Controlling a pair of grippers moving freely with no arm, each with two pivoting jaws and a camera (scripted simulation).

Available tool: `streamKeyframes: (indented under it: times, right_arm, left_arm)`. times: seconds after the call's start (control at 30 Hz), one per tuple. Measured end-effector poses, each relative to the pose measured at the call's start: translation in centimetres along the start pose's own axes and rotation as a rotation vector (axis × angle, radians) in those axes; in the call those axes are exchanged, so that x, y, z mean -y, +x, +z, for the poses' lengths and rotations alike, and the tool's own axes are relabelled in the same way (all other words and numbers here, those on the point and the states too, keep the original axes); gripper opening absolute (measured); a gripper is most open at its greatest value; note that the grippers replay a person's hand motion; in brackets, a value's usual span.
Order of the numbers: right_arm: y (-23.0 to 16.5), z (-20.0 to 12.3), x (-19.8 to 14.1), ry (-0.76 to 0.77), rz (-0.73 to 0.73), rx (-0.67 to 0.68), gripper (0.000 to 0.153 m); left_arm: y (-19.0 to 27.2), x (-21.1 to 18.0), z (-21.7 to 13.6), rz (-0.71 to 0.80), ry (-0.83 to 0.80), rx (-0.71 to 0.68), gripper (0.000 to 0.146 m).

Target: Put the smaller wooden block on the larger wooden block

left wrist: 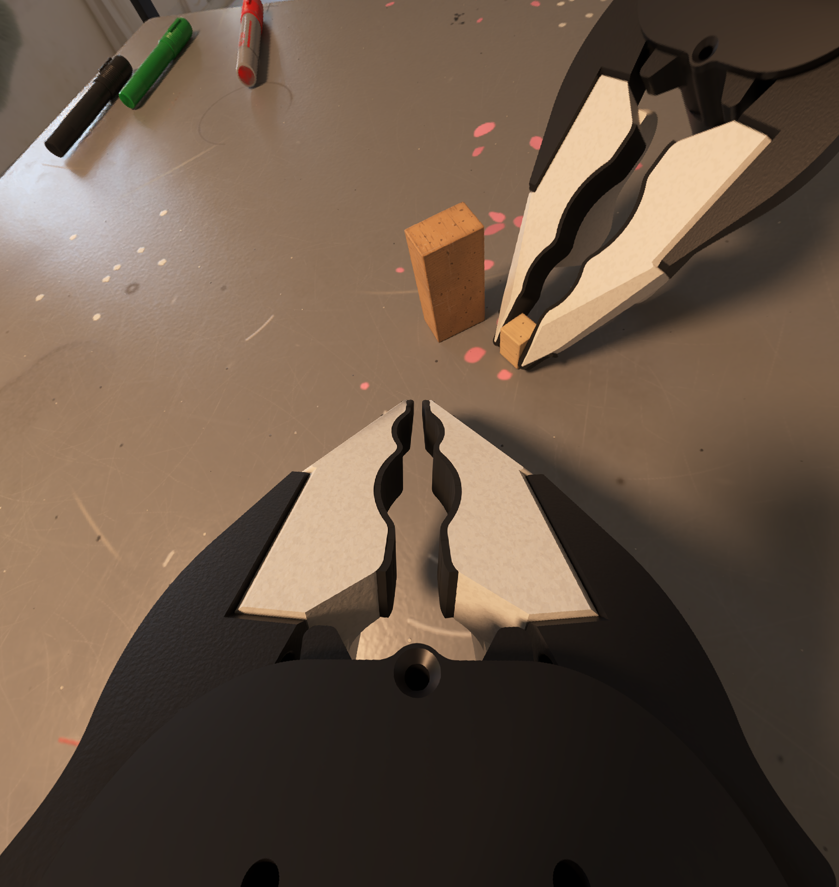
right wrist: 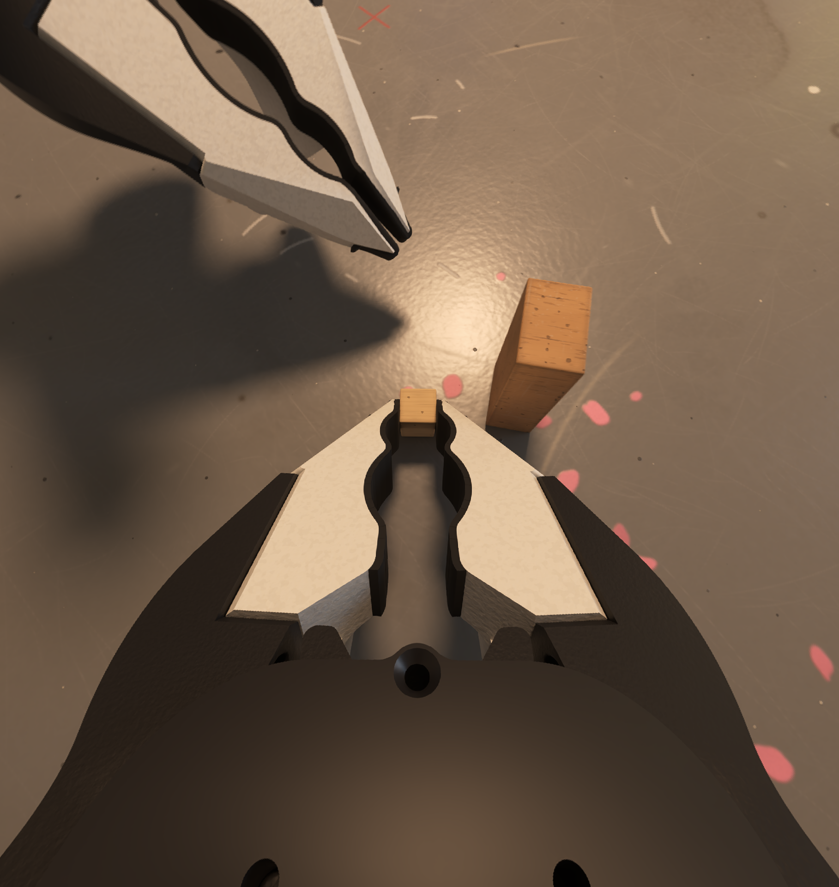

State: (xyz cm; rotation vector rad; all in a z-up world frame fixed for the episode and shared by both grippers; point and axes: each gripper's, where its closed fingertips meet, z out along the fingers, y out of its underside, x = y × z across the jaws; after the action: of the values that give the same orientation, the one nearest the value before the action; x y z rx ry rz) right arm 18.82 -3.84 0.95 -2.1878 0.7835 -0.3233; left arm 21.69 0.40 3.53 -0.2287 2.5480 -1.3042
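Grasp step: my right gripper (right wrist: 418, 408) fingers clamp smaller wooden block (right wrist: 418, 406) on desk (right wrist: 695, 192), just beside upright larger wooden block (right wrist: 549, 336). Left gripper (left wrist: 418, 403) fingers nearly closed, empty. Next, I judge: lift above tall block's top, centre, release.
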Motion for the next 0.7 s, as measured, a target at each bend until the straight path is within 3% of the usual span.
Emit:
streamKeyframes:
  times: [0.17, 0.3, 0.4, 0.7]
  right_arm:
    - [1.2, -1.3, 2.3, 0.151, 0.097, -0.019, 0.014]
    - [1.9, -3.3, 6.8, 0.421, 0.335, 0.084, 0.014]
    - [2.4, -2.8, 7.1, 0.425, 0.391, 0.066, 0.013]
    - [2.7, -2.4, 6.4, 0.388, 0.393, 0.001, 0.014]
  left_arm:
    - [-0.7, -0.5, 0.7, 0.066, -0.042, 0.075, 0.003]
    - [-1.2, -0.3, 1.3, 0.194, -0.063, 0.185, 0.003]
    - [-1.1, 0.4, 1.5, 0.256, -0.053, 0.236, 0.003]
    - [-1.5, 1.8, 1.1, 0.212, 0.016, 0.271, 0.003]
